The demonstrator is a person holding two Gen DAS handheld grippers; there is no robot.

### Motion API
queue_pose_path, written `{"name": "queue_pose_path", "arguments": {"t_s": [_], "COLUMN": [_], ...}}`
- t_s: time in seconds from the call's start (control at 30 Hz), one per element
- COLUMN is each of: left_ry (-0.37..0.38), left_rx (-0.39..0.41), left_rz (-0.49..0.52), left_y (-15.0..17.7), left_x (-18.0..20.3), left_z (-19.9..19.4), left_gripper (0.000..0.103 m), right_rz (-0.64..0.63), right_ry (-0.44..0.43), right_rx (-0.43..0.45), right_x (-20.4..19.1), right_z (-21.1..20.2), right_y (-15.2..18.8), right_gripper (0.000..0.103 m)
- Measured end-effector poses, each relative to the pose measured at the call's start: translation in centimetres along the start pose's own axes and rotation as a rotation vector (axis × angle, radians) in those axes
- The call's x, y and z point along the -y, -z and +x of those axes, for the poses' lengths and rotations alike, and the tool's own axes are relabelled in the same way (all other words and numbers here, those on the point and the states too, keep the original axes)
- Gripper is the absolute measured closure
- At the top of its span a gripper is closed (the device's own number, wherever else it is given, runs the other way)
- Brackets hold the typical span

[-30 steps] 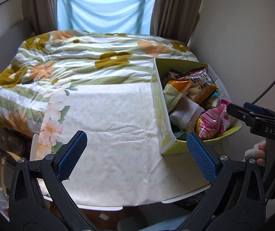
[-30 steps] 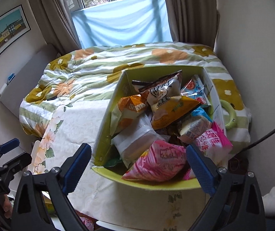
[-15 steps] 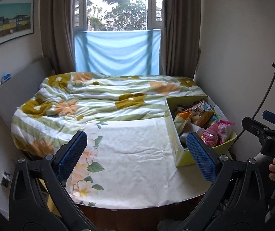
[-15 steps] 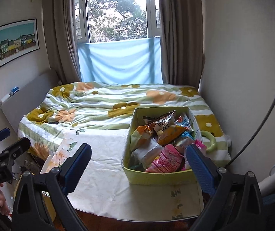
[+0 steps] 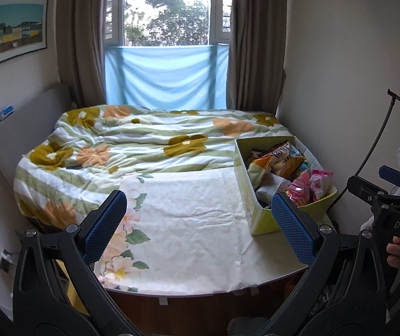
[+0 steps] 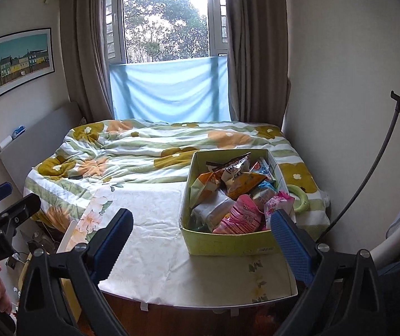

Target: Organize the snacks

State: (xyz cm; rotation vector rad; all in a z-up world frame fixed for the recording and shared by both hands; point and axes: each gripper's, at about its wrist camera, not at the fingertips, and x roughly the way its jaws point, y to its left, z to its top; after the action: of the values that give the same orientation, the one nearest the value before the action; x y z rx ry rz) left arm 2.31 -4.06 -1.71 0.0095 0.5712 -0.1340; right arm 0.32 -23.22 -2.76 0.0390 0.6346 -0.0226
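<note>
A yellow-green box (image 6: 227,242) full of snack bags stands on the right of a cloth-covered table (image 6: 155,224); it also shows in the left wrist view (image 5: 261,218). Pink bags (image 6: 241,215), an orange bag (image 6: 205,184) and a white pack (image 6: 213,210) lie in it. My left gripper (image 5: 200,229) is open and empty, held back from the table's front edge. My right gripper (image 6: 200,240) is open and empty, in front of the box and apart from it.
A bed with a floral quilt (image 5: 144,145) lies behind the table. A green ring (image 6: 300,198) rests on the quilt right of the box. A wall (image 6: 339,112) is close on the right. Clutter sits on the floor at the left (image 6: 37,240).
Both grippers have pulled back and up from the table and box; the view now takes in the whole bed and window. Both stay open and empty.
</note>
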Motion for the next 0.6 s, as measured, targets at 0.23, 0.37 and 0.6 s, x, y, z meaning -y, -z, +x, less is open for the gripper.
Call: {"name": "queue_pose_path", "arguments": {"t_s": [0.23, 0.37, 0.6], "left_ry": [-0.002, -0.005, -0.005], "left_rx": [-0.007, -0.008, -0.011], "left_rz": [0.006, 0.007, 0.008], "left_y": [0.05, 0.08, 0.13], "left_x": [0.19, 0.31, 0.26], "left_z": [0.31, 0.45, 0.57], "left_gripper": [0.001, 0.001, 0.001], "right_rz": [0.003, 0.003, 0.006], "right_ry": [-0.003, -0.003, -0.005], "right_rx": [-0.002, -0.007, -0.007], "right_x": [0.06, 0.06, -0.02], "right_z": [0.17, 0.25, 0.3], "right_y": [0.07, 0.13, 0.08], "right_gripper": [0.005, 0.005, 0.005]}}
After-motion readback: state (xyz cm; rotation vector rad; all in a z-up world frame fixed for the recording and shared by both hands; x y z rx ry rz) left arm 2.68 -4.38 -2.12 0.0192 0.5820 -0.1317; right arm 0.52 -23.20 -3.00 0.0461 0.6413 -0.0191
